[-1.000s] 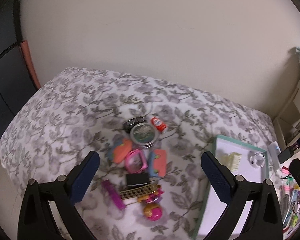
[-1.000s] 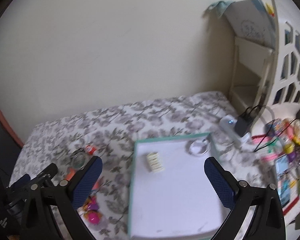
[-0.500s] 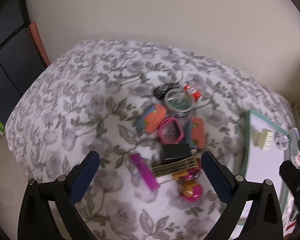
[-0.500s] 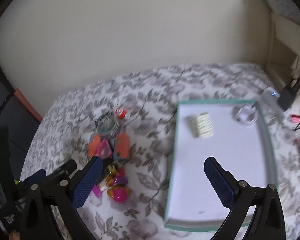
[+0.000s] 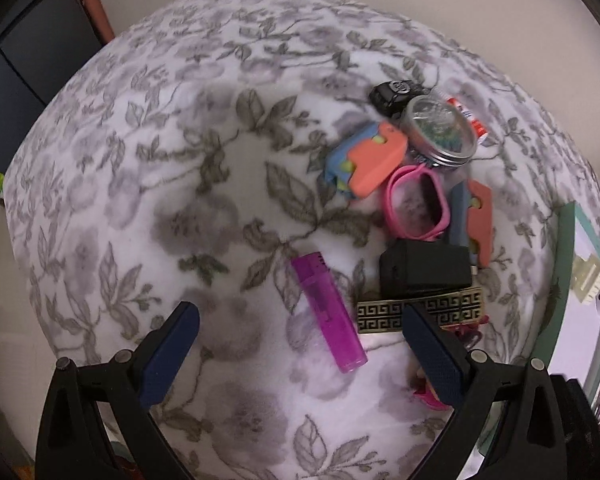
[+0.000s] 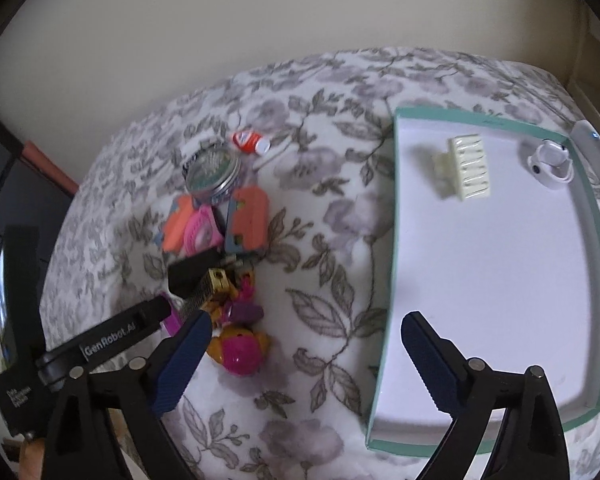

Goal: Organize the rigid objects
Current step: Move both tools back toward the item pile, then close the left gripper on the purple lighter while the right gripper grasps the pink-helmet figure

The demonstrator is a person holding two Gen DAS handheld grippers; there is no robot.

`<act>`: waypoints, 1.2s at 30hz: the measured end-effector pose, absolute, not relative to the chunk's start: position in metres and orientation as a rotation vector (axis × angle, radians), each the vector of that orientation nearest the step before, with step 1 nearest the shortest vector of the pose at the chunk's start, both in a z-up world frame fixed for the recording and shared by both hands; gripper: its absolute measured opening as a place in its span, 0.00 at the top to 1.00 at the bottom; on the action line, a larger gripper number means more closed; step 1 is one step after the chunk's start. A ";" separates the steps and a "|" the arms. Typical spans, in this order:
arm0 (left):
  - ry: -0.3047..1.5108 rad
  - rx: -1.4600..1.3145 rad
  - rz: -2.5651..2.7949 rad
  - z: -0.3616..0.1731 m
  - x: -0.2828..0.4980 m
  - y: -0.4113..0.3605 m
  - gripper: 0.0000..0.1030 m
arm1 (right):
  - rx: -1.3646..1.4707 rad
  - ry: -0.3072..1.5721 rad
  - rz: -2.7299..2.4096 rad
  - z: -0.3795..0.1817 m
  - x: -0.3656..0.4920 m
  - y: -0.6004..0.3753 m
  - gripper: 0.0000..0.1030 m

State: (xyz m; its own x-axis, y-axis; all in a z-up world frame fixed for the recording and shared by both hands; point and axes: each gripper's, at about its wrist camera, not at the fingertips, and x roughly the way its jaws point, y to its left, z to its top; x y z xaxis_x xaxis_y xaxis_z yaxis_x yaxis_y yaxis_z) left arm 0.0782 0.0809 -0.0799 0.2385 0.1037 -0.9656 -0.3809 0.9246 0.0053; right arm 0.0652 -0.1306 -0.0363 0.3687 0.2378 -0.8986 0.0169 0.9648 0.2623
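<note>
A pile of small items lies on the floral bedspread (image 5: 204, 184): a purple lighter (image 5: 328, 312), a black box (image 5: 424, 268), a gold-patterned bar (image 5: 420, 312), a pink frame (image 5: 416, 208), orange foam pieces (image 5: 374, 158) and a lidded tin (image 5: 440, 132). My left gripper (image 5: 298, 314) hangs open above the lighter, holding nothing. My right gripper (image 6: 306, 322) is open with its jaws closing a little over bare bedspread, between a pink and yellow toy (image 6: 240, 350) and the teal-rimmed tray (image 6: 392, 240). In the tray lie a cream hair clip (image 6: 466, 168) and a white case (image 6: 550, 162).
A black toy car (image 5: 396, 94) and a small red bottle (image 6: 250, 142) sit behind the tin. The left gripper's arm (image 6: 112, 336) crosses the lower left of the right wrist view. A wall runs behind the bed, and dark furniture (image 5: 16, 60) stands at its left.
Both grippers have sunk toward the bed and tipped further downward, so the pile and the tray look larger. The right jaws stand slightly narrower.
</note>
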 end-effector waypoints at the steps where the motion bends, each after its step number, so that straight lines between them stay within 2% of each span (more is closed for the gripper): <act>1: 1.291 -0.257 0.347 -0.082 0.078 0.082 0.02 | 0.235 1.202 0.153 -0.041 0.066 -0.128 0.07; 9: 1.337 -0.341 0.373 -0.109 0.082 0.097 0.02 | 0.161 1.243 0.190 -0.059 0.066 -0.112 0.11; 18: 1.331 -0.383 0.371 -0.111 0.080 0.109 0.02 | 0.065 1.247 0.274 -0.063 0.063 -0.079 0.12; 20: 1.338 -0.376 0.356 -0.111 0.082 0.105 0.05 | 0.037 1.253 0.285 -0.067 0.062 -0.072 0.14; 22: 1.347 -0.379 0.344 -0.111 0.083 0.103 0.16 | 0.027 1.264 0.297 -0.071 0.061 -0.067 0.15; 26: 1.347 -0.395 0.337 -0.112 0.085 0.105 0.18 | 0.002 1.277 0.301 -0.078 0.061 -0.060 0.18; 28: 1.344 -0.405 0.324 -0.113 0.088 0.105 0.25 | 0.001 1.291 0.304 -0.084 0.062 -0.059 0.18; 32: 1.339 -0.385 0.317 -0.108 0.083 0.099 0.28 | -0.031 1.306 0.281 -0.093 0.063 -0.057 0.19; 34: 1.337 -0.385 0.315 -0.108 0.083 0.099 0.35 | -0.040 1.315 0.264 -0.098 0.063 -0.057 0.20; 36: 1.337 -0.390 0.307 -0.107 0.084 0.096 0.38 | -0.058 1.310 0.253 -0.100 0.063 -0.057 0.21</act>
State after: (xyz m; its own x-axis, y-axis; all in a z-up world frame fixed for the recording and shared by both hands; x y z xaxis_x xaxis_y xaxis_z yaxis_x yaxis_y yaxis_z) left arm 0.0837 0.0962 -0.1070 0.2082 -0.0066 -0.9781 -0.4321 0.8965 -0.0980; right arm 0.0628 -0.0565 -0.1002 0.2342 0.1518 -0.9603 -0.2168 0.9710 0.1007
